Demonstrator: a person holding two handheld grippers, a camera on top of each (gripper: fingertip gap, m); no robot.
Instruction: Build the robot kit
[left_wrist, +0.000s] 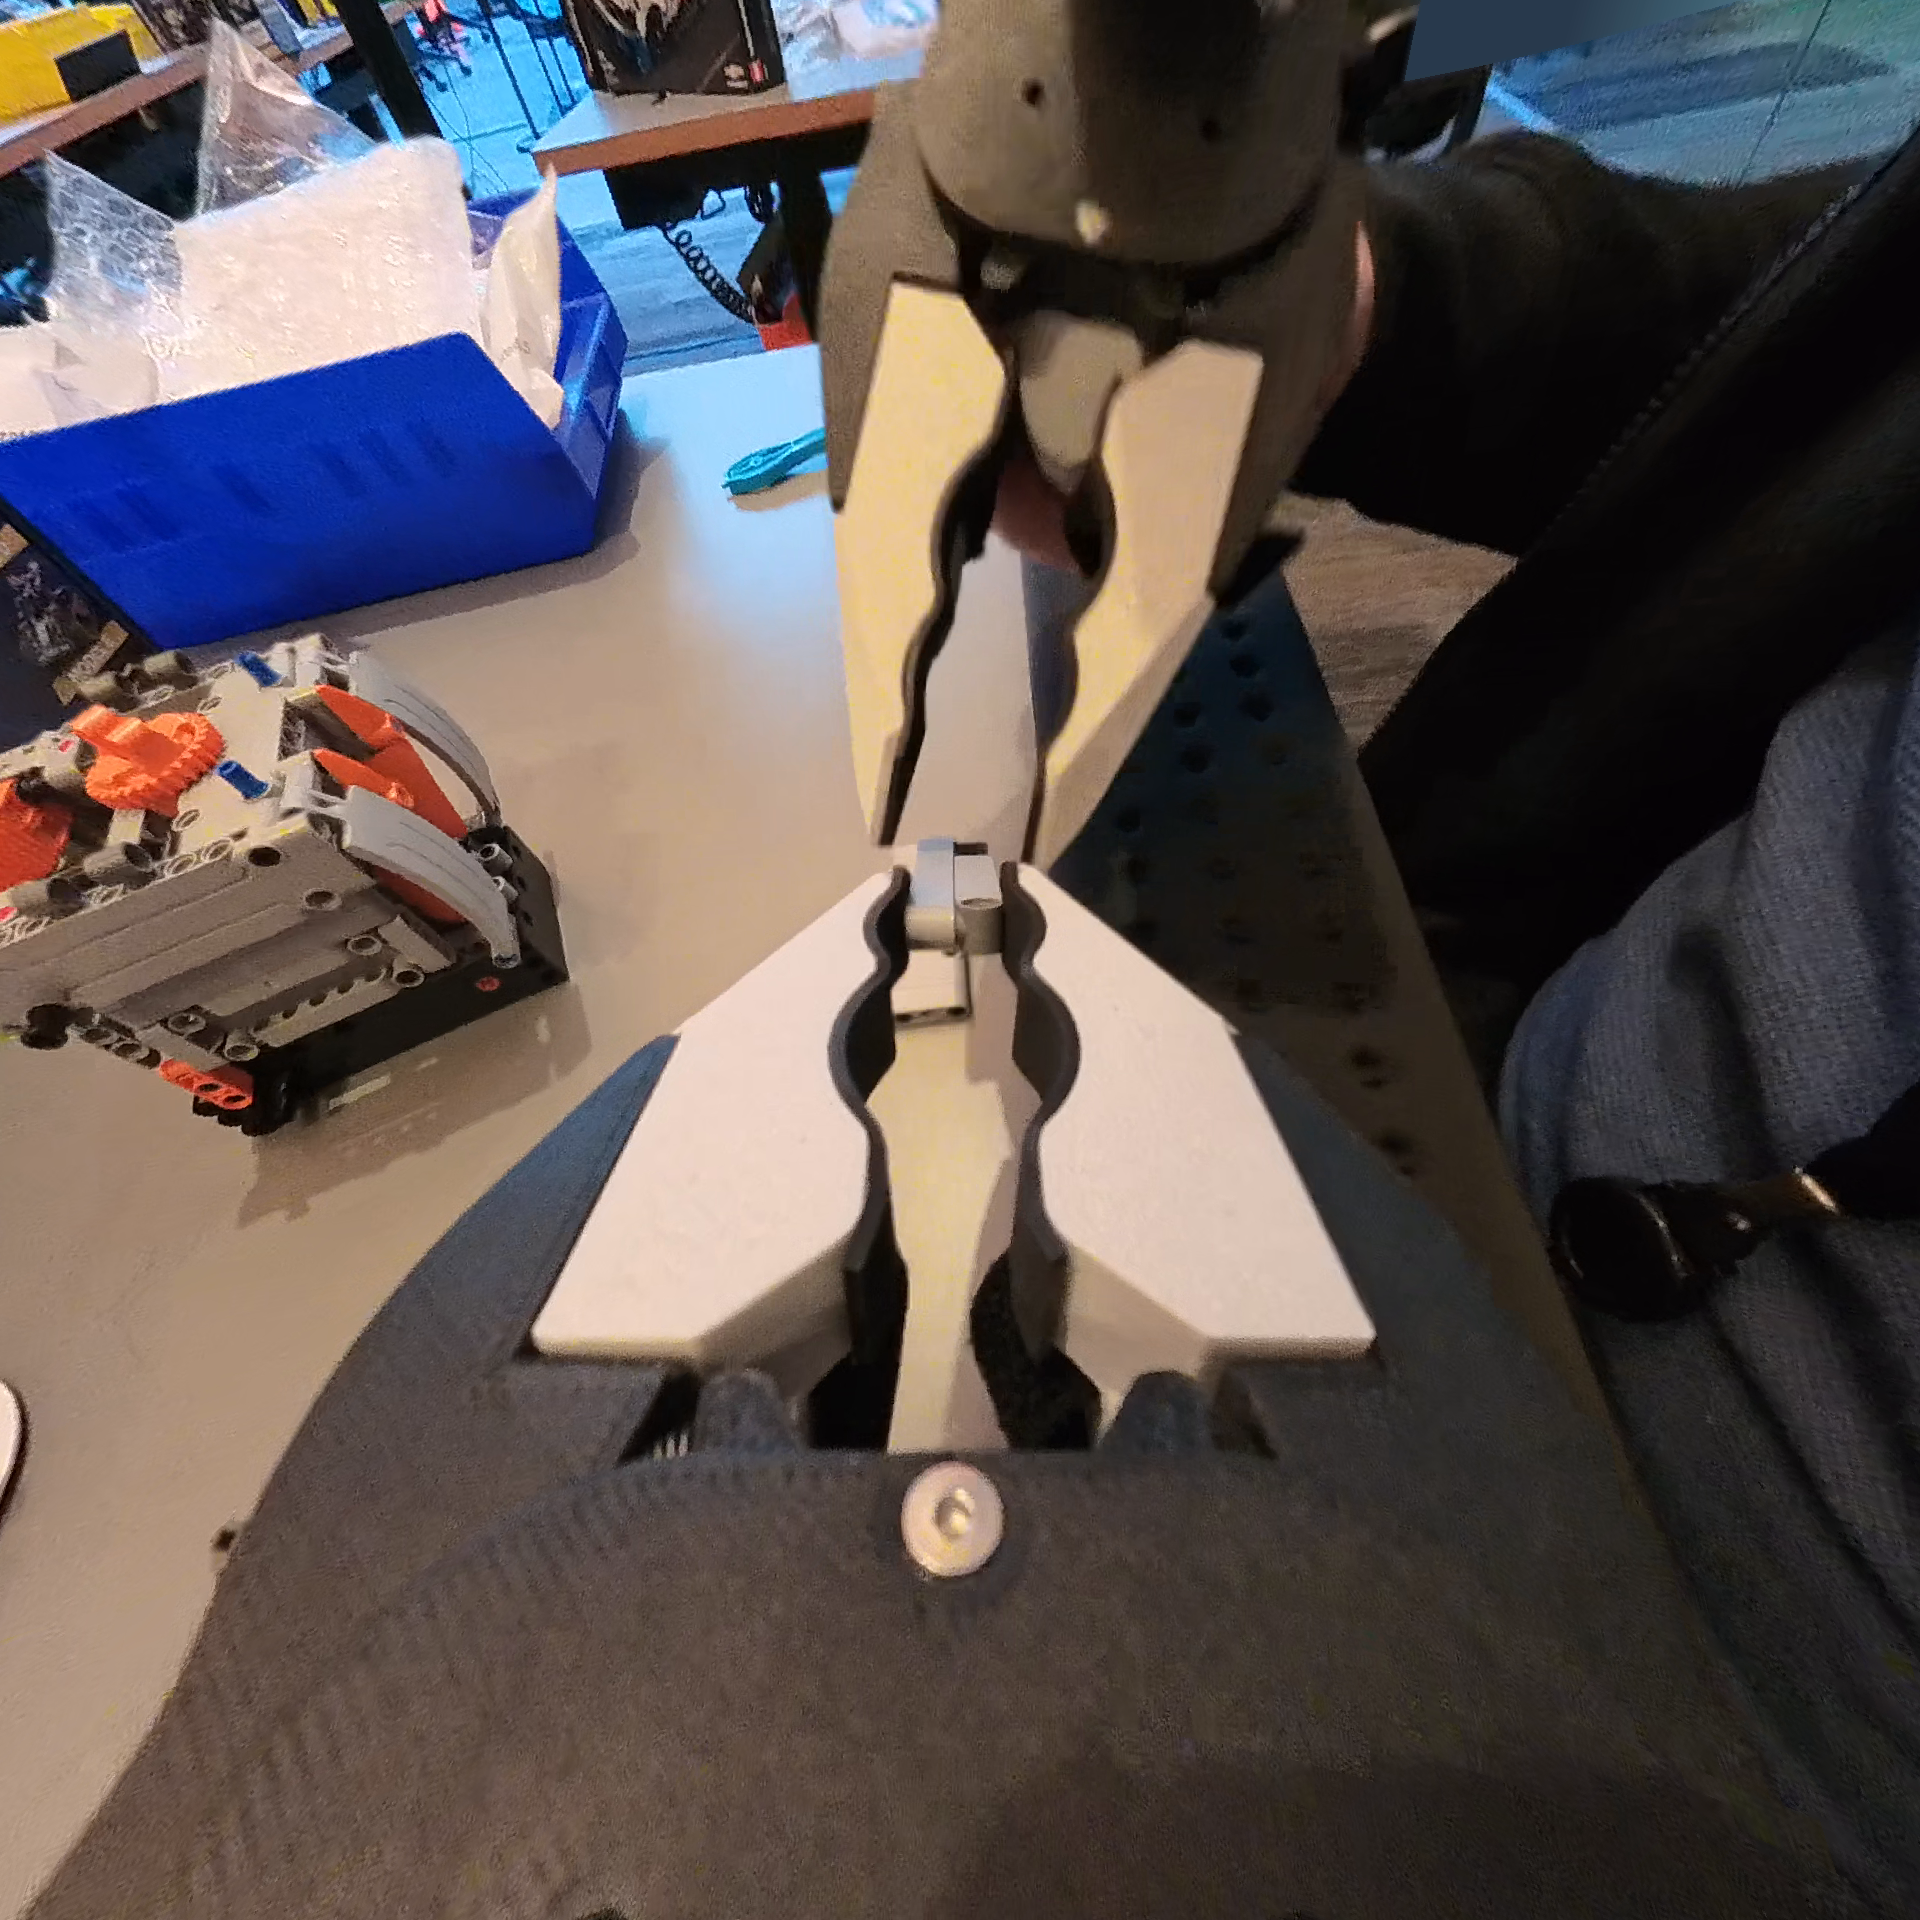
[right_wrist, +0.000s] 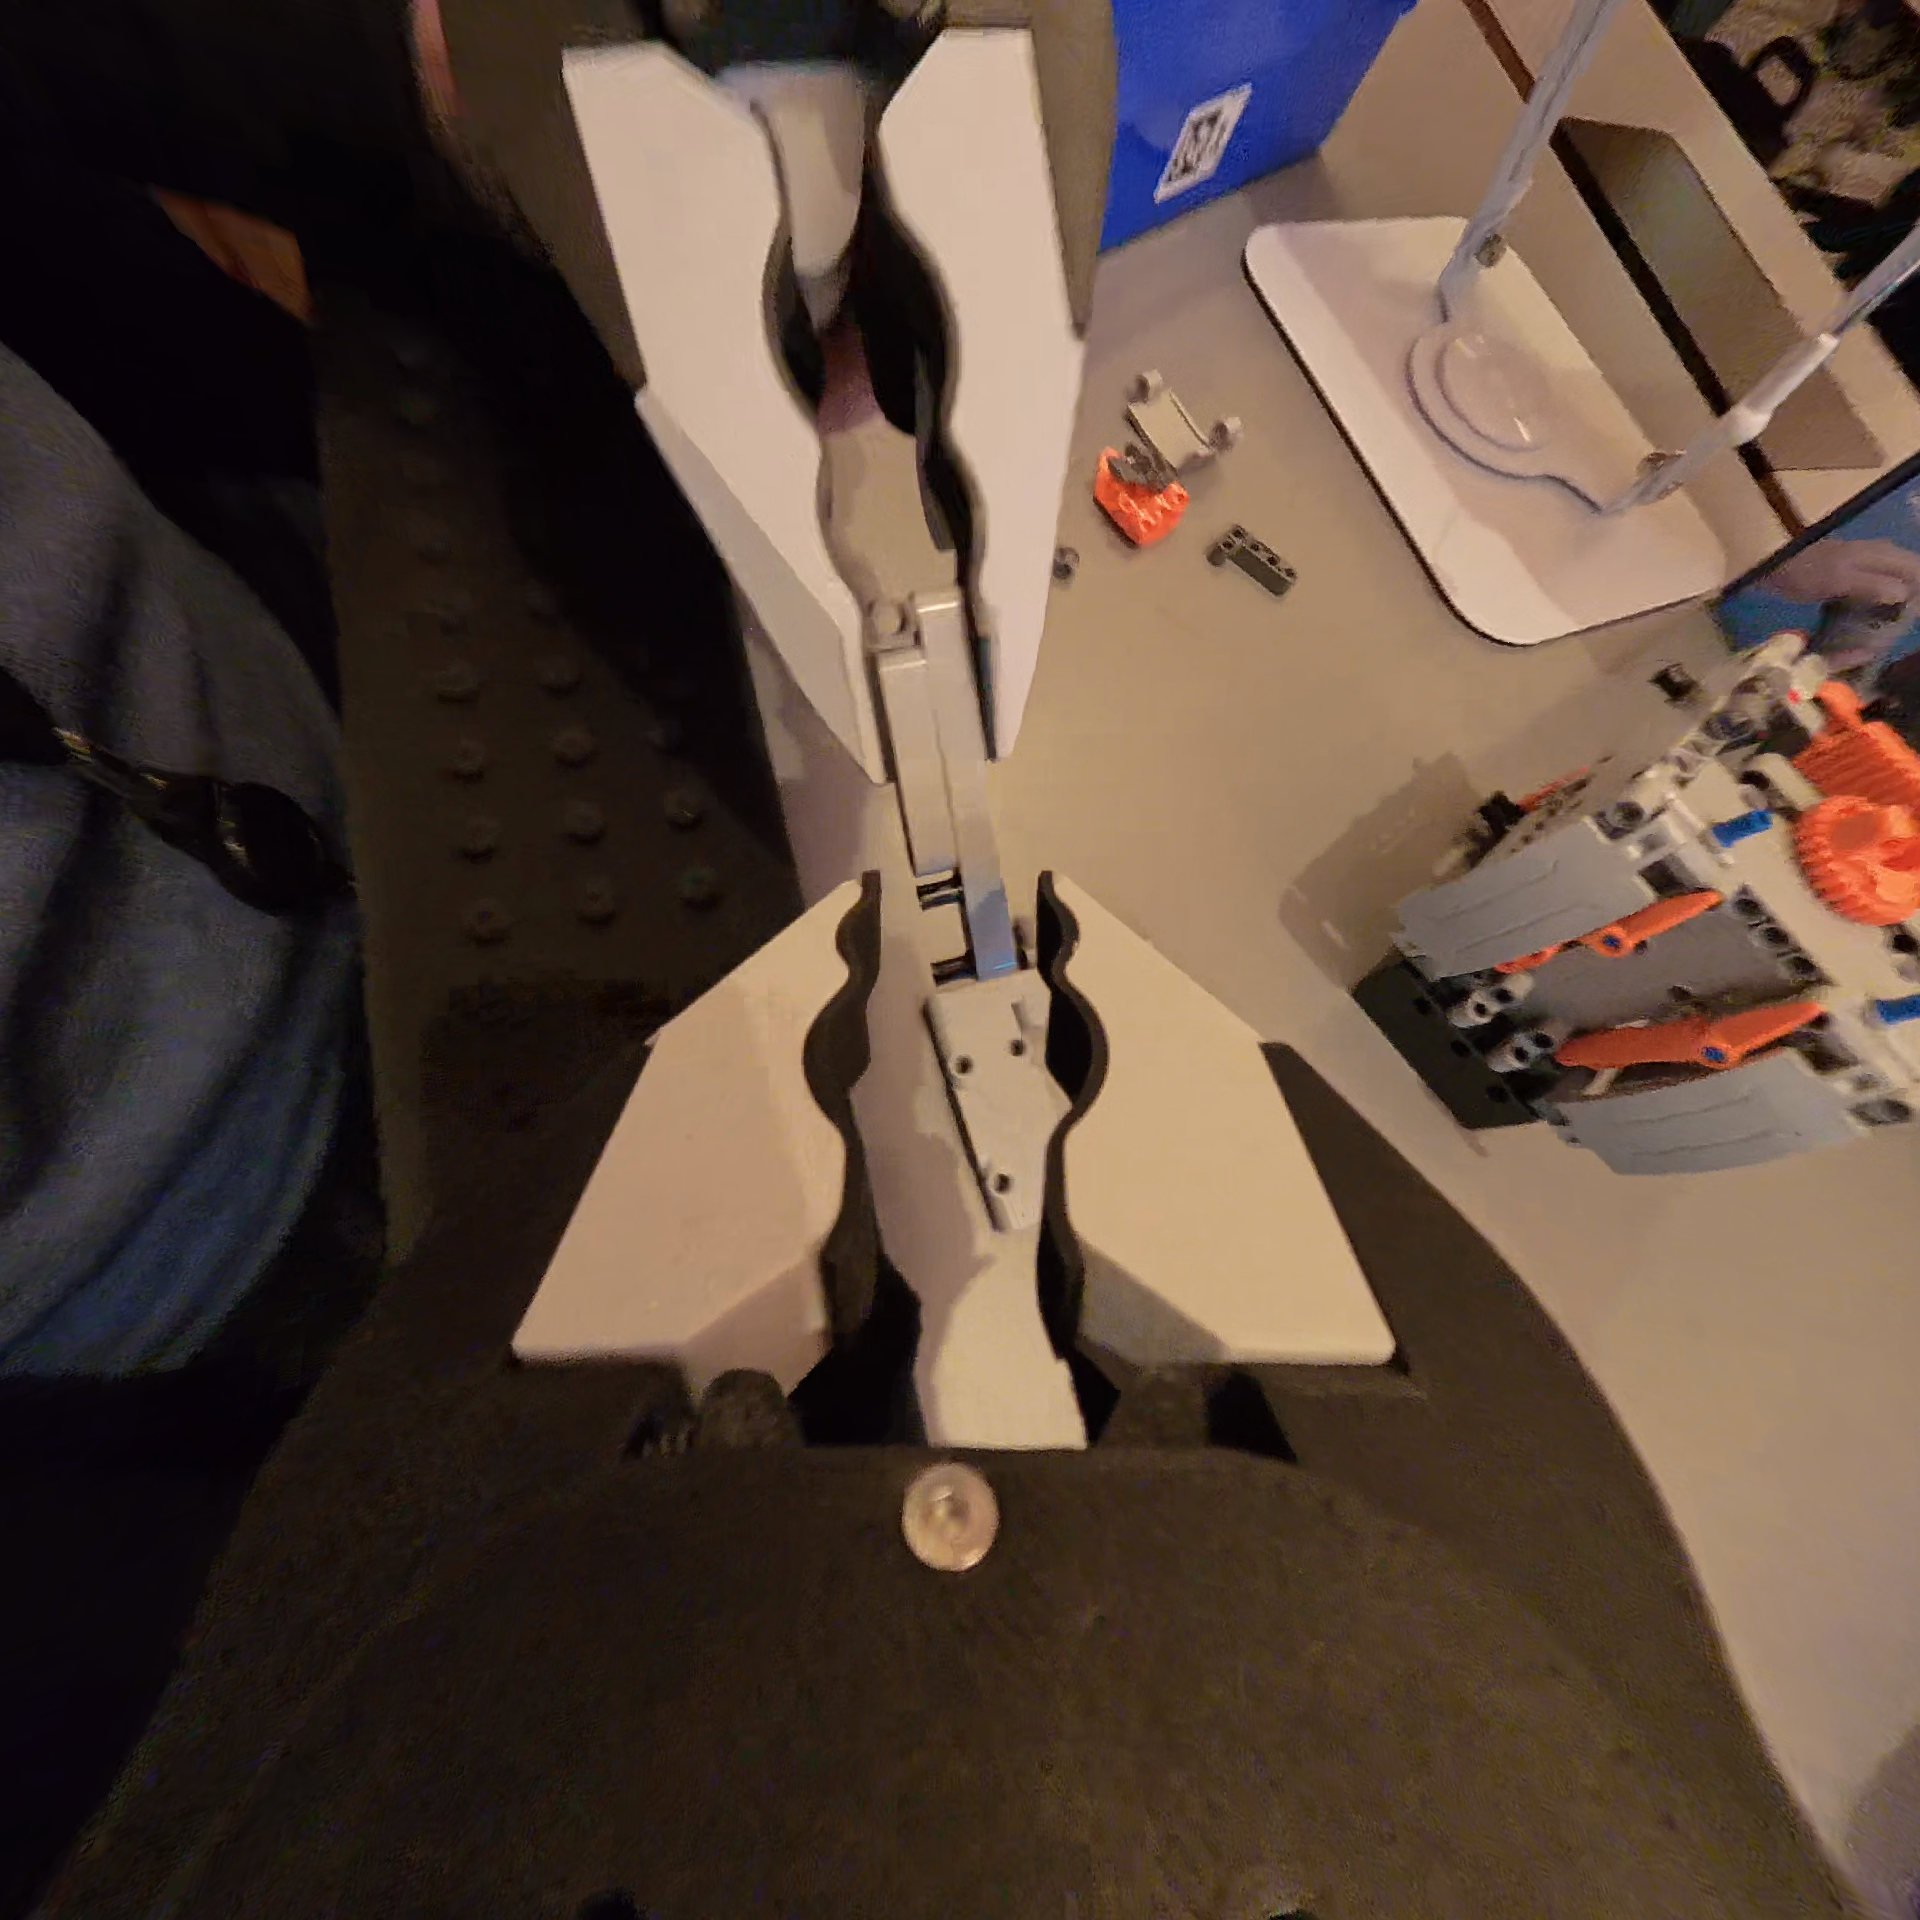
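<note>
A small assembly of grey bricks (left_wrist: 948, 906) hangs between my two grippers above the grey table (left_wrist: 675, 727). My left gripper (left_wrist: 951, 883) is shut on one end of it. My right gripper (left_wrist: 961, 836) comes in from the top of the left wrist view, tip to tip with the left. In the right wrist view my right gripper (right_wrist: 956, 883) is shut on a flat grey panel (right_wrist: 992, 1091) of the assembly. A grey beam (right_wrist: 930, 748) runs up from the panel into my left gripper (right_wrist: 935, 758).
A grey, orange and black brick model (left_wrist: 260, 883) (right_wrist: 1662, 987) stands on the table beside the grippers. A blue bin (left_wrist: 312, 499) holds plastic bags. A black studded baseplate (right_wrist: 520, 727), loose bricks (right_wrist: 1143, 504), a teal tool (left_wrist: 774, 462), a white stand base (right_wrist: 1455, 416) and a person's lap (left_wrist: 1714, 1039) are close. Less than 4 cm separates the two grippers' tips.
</note>
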